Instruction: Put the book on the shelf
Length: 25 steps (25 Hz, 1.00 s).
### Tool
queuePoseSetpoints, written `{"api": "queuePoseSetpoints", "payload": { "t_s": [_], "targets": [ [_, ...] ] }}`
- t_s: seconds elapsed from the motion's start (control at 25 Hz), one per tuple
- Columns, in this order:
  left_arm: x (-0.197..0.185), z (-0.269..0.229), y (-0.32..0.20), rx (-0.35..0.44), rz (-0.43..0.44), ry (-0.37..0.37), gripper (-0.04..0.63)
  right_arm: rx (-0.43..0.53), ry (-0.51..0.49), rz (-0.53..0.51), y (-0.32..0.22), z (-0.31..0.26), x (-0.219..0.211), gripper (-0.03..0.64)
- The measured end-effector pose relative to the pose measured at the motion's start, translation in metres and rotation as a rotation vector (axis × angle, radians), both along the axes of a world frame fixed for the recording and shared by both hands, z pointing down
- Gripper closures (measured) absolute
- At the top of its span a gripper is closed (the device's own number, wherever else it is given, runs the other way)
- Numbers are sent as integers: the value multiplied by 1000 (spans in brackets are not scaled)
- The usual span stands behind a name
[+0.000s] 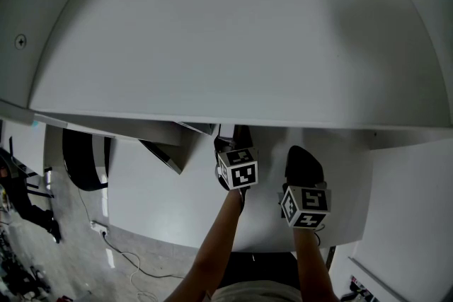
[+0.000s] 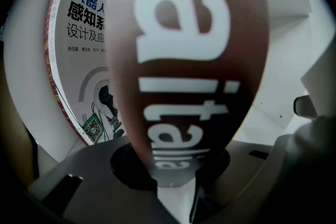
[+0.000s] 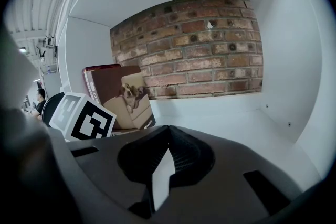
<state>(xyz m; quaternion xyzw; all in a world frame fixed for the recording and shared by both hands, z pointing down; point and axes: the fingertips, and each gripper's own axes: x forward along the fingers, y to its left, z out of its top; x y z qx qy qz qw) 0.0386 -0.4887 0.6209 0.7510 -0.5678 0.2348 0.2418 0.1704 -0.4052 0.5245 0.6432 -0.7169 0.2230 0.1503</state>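
book (image 2: 184, 60) | brown cover, standing at left of the shelf (image 3: 226, 123) compartment, beside a white book (image 2: 79, 60) | left tool (image 2: 176, 181) clamped on its near edge | right tool (image 3: 167, 136) closed, holding nothing | handling: likely stiff, light, slick cover; grip edge squarely, near spine

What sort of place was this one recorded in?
Probably a lab or workshop room: a white shelf unit with a brick-pattern back panel, a brown dog-cover book upright inside, and loose cables on a bare grey floor.
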Motion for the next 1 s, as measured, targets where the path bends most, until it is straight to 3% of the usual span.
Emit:
{"api": "queuePoseSetpoints", "payload": {
  "t_s": [0.32,0.56,1.0],
  "targets": [
    [0,-2,-1,43,-10,14,442,-4,-11,-7,2,1,2,600],
    [-3,-22,-1,94,1,21,367,-2,-17,-17,3,0,0,600],
    [-9,-31,28,102,-1,22,367,8,-21,-41,11,-4,-7,600]
  ]
}}
